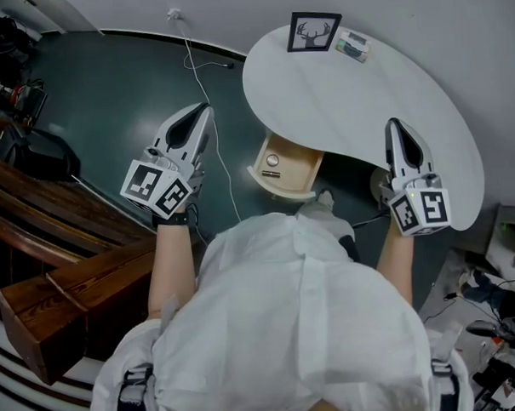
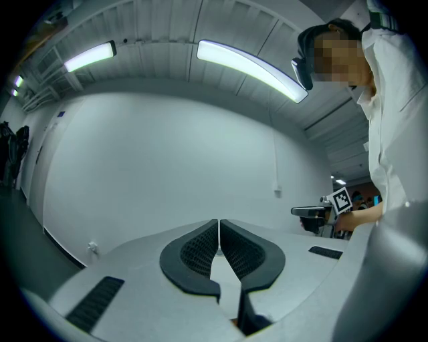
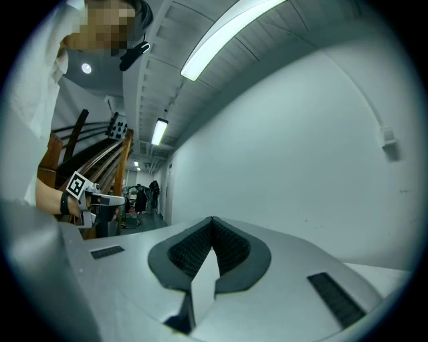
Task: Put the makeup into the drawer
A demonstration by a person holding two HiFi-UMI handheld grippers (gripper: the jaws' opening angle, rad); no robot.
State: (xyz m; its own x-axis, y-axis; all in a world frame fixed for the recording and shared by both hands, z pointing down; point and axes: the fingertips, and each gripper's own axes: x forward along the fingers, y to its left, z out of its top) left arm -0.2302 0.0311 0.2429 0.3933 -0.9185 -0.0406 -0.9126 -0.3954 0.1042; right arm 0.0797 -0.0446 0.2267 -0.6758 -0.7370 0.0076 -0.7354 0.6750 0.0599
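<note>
In the head view a small flat makeup case (image 1: 353,45) lies at the far edge of the white curved table (image 1: 347,111). Under the table's near edge a light wooden drawer (image 1: 301,177) stands pulled open, with a small round item (image 1: 273,160) inside. My left gripper (image 1: 206,109) is held level over the floor, left of the drawer, with its jaws shut and empty (image 2: 219,222). My right gripper (image 1: 394,124) is held above the table's right part, also shut with nothing between its pads (image 3: 212,219). Both gripper views face a bare white wall.
A framed deer picture (image 1: 314,32) stands beside the makeup case. A white cable (image 1: 213,134) runs across the dark green floor (image 1: 108,96). Wooden benches (image 1: 55,260) fill the left side, and cluttered gear (image 1: 501,317) sits at the lower right. The person's white shirt covers the foreground.
</note>
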